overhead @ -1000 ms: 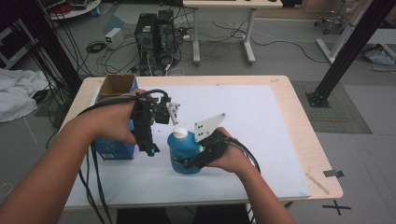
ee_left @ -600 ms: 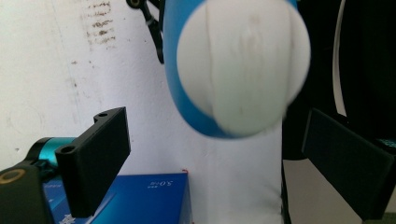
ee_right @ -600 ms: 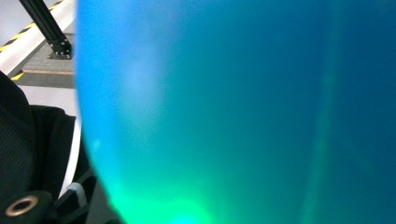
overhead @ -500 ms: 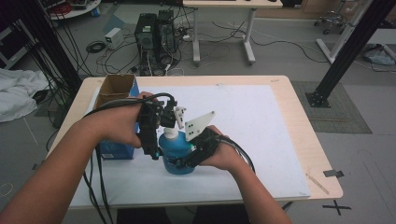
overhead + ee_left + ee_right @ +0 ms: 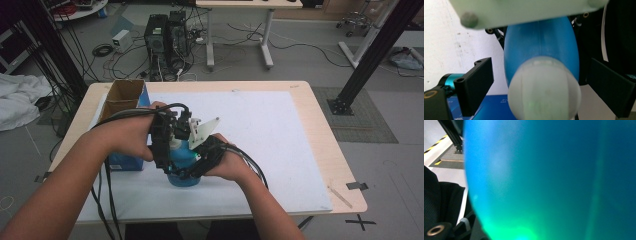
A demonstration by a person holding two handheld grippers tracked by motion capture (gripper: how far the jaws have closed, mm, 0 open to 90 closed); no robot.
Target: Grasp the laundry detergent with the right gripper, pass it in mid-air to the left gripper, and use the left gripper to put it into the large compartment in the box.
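A blue bottle (image 5: 183, 176) with a white cap stands on the white mat, near the table's front left. My right gripper (image 5: 198, 161) comes in from the right and is shut on the bottle's body, whose blue wall (image 5: 549, 182) looms close in the right gripper view. My left gripper (image 5: 167, 145) points down over the bottle's top. In the left gripper view its two black jaws stand on either side of the white cap (image 5: 544, 92), with a small gap on each side. The left gripper (image 5: 539, 86) is open around the cap.
A blue box (image 5: 122, 162) lies just left of the bottle, and an open cardboard box (image 5: 122, 95) stands behind it at the table's left edge. The white mat (image 5: 280, 145) stretches to the right. Computers and cables sit on the floor beyond the table.
The right gripper has carried the bottle a little to the left, under the left gripper. The cap, in plain sight a second ago, now sits between the left gripper's jaws.
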